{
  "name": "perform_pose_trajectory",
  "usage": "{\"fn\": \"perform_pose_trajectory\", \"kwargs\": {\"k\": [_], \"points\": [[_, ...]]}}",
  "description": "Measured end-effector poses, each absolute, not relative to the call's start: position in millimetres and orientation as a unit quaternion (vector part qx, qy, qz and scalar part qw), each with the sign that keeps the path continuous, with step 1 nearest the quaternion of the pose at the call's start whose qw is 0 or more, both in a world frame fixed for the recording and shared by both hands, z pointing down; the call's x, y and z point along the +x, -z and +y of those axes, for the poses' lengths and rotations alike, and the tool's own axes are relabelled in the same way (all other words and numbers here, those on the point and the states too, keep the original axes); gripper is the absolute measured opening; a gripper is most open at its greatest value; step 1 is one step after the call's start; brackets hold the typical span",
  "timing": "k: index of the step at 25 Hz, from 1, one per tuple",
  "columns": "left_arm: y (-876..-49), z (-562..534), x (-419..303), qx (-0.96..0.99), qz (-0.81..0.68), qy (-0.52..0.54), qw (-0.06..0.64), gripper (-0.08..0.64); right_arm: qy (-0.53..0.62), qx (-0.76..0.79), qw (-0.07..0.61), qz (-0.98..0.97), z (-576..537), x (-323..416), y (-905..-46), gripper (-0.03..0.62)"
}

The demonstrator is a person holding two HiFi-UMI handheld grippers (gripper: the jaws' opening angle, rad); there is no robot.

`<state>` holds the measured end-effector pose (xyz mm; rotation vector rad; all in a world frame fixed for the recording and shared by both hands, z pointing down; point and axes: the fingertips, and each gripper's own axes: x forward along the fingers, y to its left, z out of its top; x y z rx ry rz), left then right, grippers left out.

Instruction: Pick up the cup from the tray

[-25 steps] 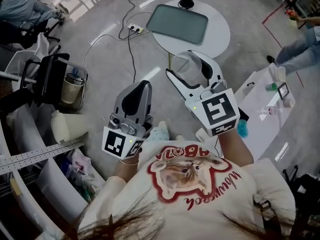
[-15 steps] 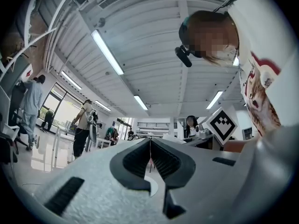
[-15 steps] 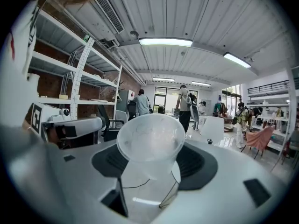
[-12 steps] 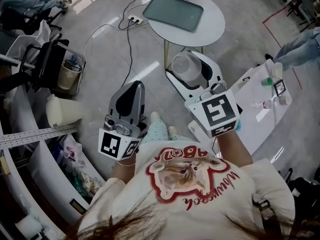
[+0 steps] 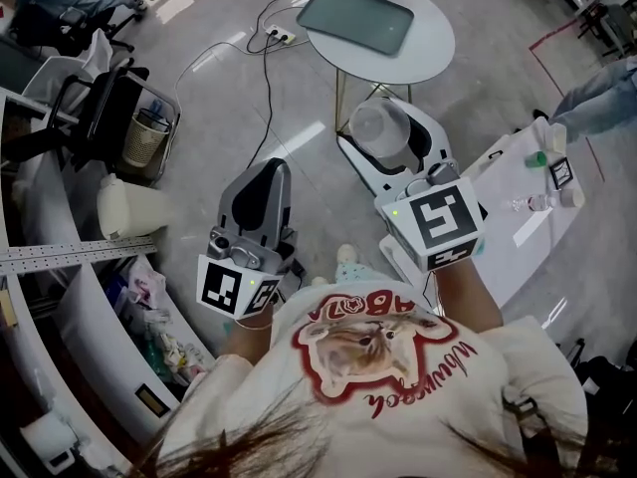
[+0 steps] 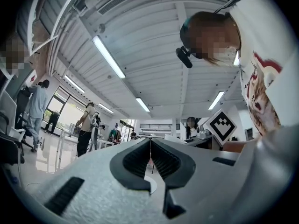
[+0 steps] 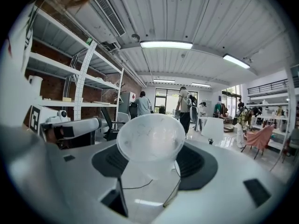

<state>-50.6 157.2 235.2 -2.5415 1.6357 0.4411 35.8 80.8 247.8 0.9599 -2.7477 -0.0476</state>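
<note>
A clear plastic cup (image 5: 379,127) is held between the jaws of my right gripper (image 5: 390,139), raised well above the floor. In the right gripper view the cup (image 7: 150,146) fills the gap between the jaws, its rim facing the camera. The dark green tray (image 5: 355,19) lies empty on the round white table (image 5: 430,46) further ahead. My left gripper (image 5: 261,189) hangs beside the right one, its jaws (image 6: 150,158) closed with nothing between them.
A power strip (image 5: 279,37) with cables lies on the floor left of the table. A black chair (image 5: 100,118) and a wire basket (image 5: 147,139) stand at left. At the right is a white table (image 5: 518,207) with small items. People stand around the room.
Both grippers and the cup have kept their place in view while the round table and tray shifted slightly; the view has tilted a little. The cup stays held.
</note>
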Motion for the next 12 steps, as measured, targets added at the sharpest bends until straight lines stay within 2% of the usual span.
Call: {"fn": "perform_pose_trajectory", "kwargs": {"k": [12], "points": [[-237,256,-45,-0.858,0.491,-0.146,0.029,0.014,0.015,0.346,0.122,-0.930,189,23,-248,0.287]]}}
